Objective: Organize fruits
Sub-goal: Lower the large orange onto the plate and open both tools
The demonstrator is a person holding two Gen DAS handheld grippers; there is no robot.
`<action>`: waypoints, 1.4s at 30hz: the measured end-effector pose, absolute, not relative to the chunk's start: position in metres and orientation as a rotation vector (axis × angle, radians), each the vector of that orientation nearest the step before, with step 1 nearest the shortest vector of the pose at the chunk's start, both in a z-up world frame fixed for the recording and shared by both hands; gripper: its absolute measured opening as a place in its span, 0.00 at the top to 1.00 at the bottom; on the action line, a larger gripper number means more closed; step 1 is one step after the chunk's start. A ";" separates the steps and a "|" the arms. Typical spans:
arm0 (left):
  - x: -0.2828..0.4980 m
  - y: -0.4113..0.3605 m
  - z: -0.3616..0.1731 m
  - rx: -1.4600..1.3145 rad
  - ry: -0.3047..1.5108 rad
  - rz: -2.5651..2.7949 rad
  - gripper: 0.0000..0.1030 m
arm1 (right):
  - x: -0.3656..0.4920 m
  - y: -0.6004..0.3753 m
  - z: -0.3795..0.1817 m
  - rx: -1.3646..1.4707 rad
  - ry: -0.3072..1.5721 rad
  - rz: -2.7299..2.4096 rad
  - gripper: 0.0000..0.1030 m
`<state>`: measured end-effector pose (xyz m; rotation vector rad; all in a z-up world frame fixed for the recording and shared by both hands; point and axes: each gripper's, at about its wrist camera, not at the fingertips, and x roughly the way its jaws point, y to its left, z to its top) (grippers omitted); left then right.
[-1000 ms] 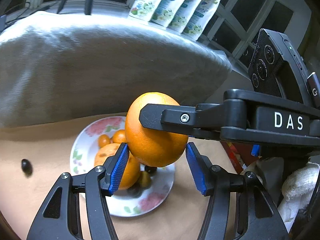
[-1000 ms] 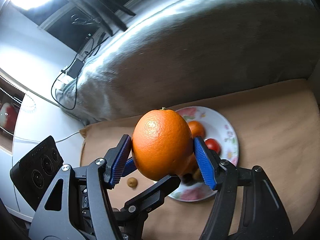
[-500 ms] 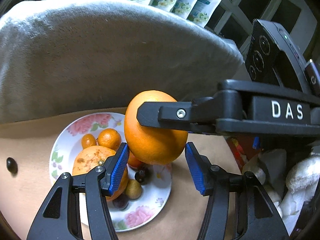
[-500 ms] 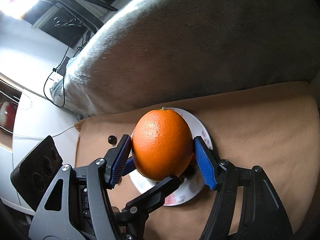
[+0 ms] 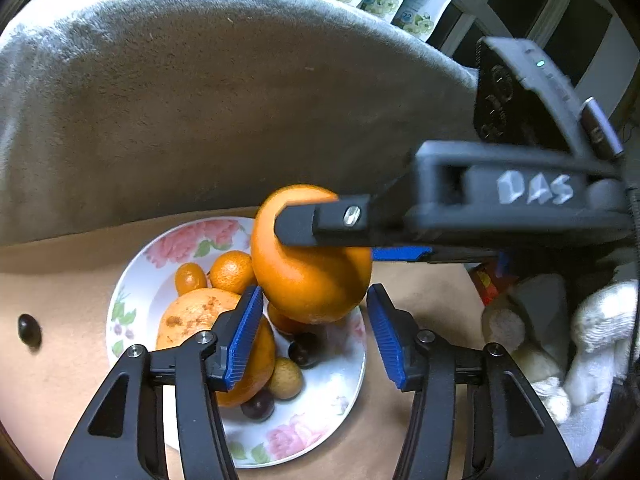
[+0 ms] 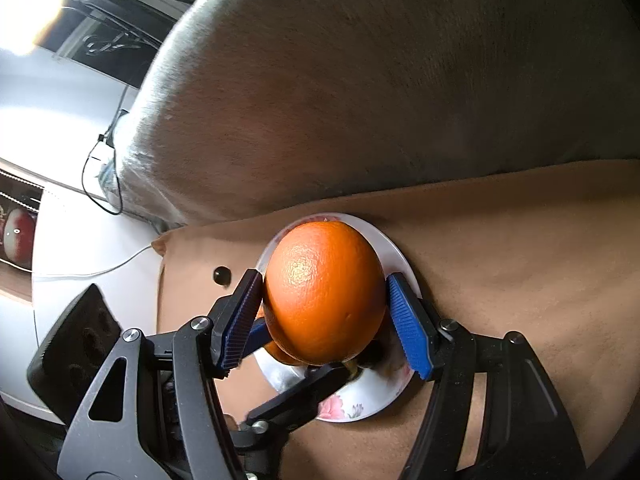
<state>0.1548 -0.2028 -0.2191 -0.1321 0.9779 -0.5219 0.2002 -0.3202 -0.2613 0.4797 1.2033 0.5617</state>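
A large orange (image 6: 324, 292), round, glossy and finely dimpled, is clamped between the ribbed blue pads of the right gripper (image 6: 326, 320) and held just above a flowered white plate (image 5: 320, 420). On the plate lie a speckled orange (image 5: 192, 316), two small smooth citrus fruits, a tan round fruit and dark berries. The plate rests on a tan cloth (image 6: 500, 248) below a grey plush cushion (image 5: 200, 100). A dark berry (image 5: 29, 330) lies on the cloth left of the plate. The left gripper (image 5: 316, 334) is unclenched and grips nothing; its jaws have just been closing. Compared with a second ago, the orange is seen lower and nearer the plate.
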 end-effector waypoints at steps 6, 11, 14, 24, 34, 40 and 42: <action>0.152 -0.196 -0.210 -0.115 0.965 -0.523 0.51 | 0.202 -0.321 -0.260 0.498 1.189 0.548 0.35; 0.145 -0.189 -0.206 -0.115 0.972 -0.527 0.51 | 0.200 -0.330 -0.255 0.532 1.167 0.543 0.35; 0.140 -0.181 -0.205 -0.105 0.975 -0.527 0.51 | 0.197 -0.331 -0.250 0.537 1.162 0.543 0.35; 0.118 -0.162 -0.193 -0.084 0.961 -0.520 0.51 | 0.188 -0.333 -0.242 0.541 1.153 0.523 0.35; 0.105 -0.140 -0.167 -0.076 0.955 -0.510 0.51 | 0.166 -0.326 -0.228 0.497 1.125 0.488 0.35; 0.099 -0.133 -0.164 -0.057 0.947 -0.500 0.48 | 0.143 -0.318 -0.211 0.420 1.086 0.468 0.34; 0.096 -0.130 -0.162 -0.052 0.946 -0.497 0.48 | 0.133 -0.312 -0.205 0.375 1.070 0.463 0.34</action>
